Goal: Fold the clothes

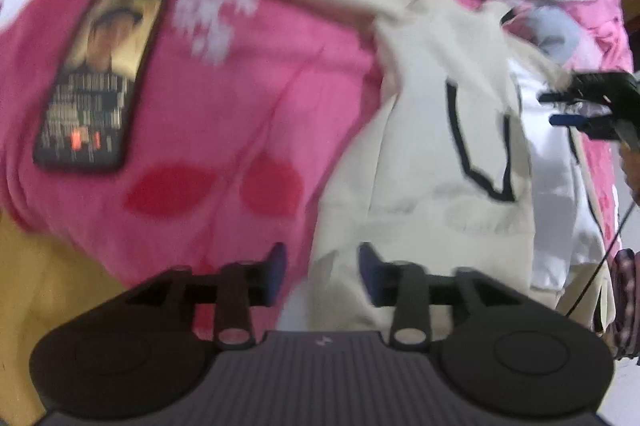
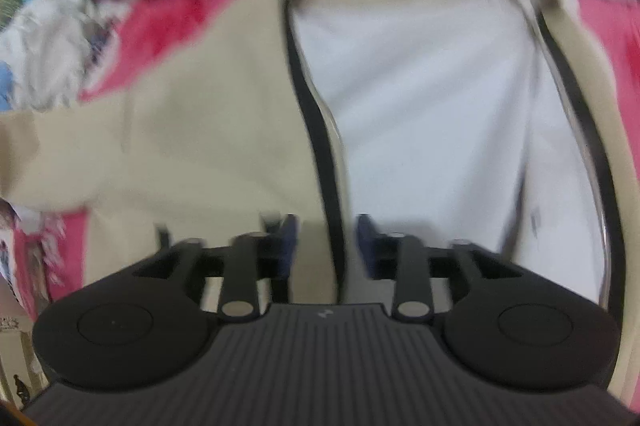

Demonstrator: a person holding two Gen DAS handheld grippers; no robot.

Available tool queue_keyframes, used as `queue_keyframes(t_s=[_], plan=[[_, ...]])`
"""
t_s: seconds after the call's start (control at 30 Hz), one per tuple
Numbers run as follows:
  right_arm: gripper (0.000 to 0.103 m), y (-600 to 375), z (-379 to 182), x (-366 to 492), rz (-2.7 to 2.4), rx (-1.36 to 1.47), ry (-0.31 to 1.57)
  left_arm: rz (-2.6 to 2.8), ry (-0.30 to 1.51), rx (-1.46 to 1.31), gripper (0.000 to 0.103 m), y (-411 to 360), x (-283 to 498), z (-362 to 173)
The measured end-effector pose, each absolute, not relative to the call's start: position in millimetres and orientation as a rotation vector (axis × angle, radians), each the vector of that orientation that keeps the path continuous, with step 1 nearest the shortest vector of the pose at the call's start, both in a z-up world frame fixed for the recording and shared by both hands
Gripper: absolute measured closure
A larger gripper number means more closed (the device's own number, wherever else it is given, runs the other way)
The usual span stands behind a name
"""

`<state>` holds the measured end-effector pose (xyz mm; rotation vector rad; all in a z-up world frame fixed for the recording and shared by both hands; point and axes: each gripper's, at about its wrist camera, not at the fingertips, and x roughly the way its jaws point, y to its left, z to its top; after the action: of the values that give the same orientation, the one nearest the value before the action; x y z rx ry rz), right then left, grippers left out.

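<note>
Both grippers, left gripper (image 1: 322, 266) and right gripper (image 2: 326, 244), are hovering part-open, gripping nothing. The cream jacket (image 1: 432, 154) is lying spread on the pink blanket (image 1: 240, 98). Advice: be pinching both front edges evenly before folding.

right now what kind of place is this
Probably a bedroom: a cream jacket with black piping lies on a pink flowered blanket, a black phone rests there, and crumpled white laundry is heaped alongside.
</note>
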<state>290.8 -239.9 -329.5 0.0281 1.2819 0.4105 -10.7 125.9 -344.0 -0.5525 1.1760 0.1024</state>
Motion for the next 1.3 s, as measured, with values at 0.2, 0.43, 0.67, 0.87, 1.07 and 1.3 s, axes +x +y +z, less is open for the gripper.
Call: queue_keyframes(t_s=[0.2, 0.43, 0.67, 0.87, 1.07, 1.3], plan=[[0.043, -199.2, -348.7, 374.3, 0.451, 0.188, 1.219, 0.043, 1.166, -0.549, 0.051, 134.7, 31.2, -359.8], [0.039, -170.8, -405.9, 451.0, 0.395, 0.425, 1.318, -0.049, 1.169, -0.444, 0.051, 123.9, 64.8, -383.7], [0.097, -149.9, -384.5, 435.4, 0.527, 0.394, 1.217, -0.112, 1.176, -0.502, 0.092, 123.3, 71.0, -388.6], [0.097, -170.2, -345.6, 424.9, 0.671, 0.606, 0.970, -0.046, 1.074, -0.902, 0.093, 178.1, 37.7, -390.5], [0.093, -184.3, -413.9, 440.4, 0.534, 0.680, 1.147, 0.021, 1.148, -1.029, 0.080, 199.8, 28.2, -422.1], [0.053, -207.2, -412.3, 419.4, 0.473, 0.735, 1.193, -0.052, 1.250, -0.874, 0.035, 182.7, 16.3, -401.1]])
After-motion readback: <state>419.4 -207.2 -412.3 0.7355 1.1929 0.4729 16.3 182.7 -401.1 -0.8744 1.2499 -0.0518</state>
